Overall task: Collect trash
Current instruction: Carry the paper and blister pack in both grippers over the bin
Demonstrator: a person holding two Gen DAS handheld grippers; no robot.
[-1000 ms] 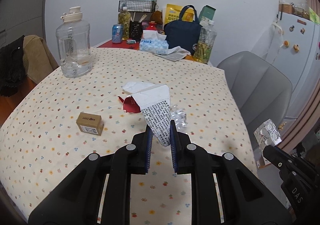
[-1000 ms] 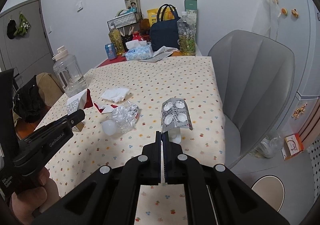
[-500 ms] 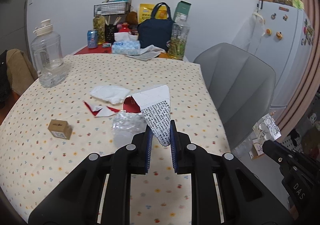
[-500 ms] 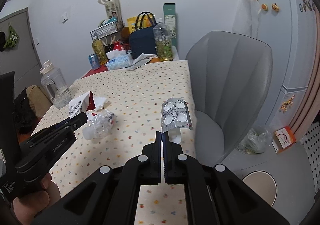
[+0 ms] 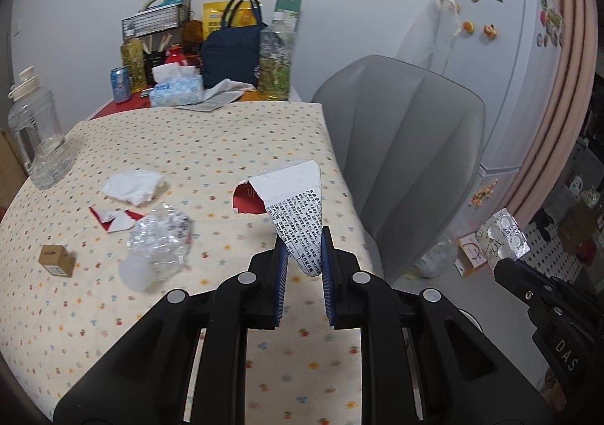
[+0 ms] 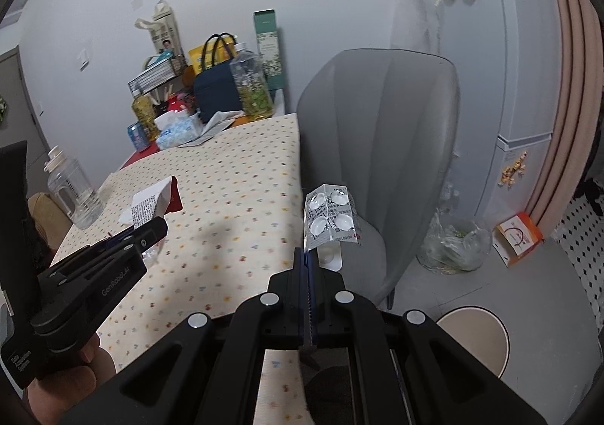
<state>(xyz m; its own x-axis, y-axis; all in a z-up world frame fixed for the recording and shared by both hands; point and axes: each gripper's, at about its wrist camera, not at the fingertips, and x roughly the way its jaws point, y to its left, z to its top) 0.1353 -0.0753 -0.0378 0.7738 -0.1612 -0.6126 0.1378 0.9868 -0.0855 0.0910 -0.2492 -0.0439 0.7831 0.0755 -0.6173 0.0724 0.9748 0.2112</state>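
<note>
Now the left gripper (image 5: 304,258) pinches a torn red-and-white carton scrap (image 5: 292,206) at centre frame, lifted above the spotted tablecloth (image 5: 211,145); the right gripper (image 6: 307,266) has its jaws pressed together on a silver blister pack (image 6: 330,215), held upright at mid-frame before the grey chair (image 6: 381,145); left of centre on the cloth lie a crumpled tissue (image 5: 134,185), crushed clear plastic (image 5: 158,243) and a small brown box (image 5: 56,259).
</note>
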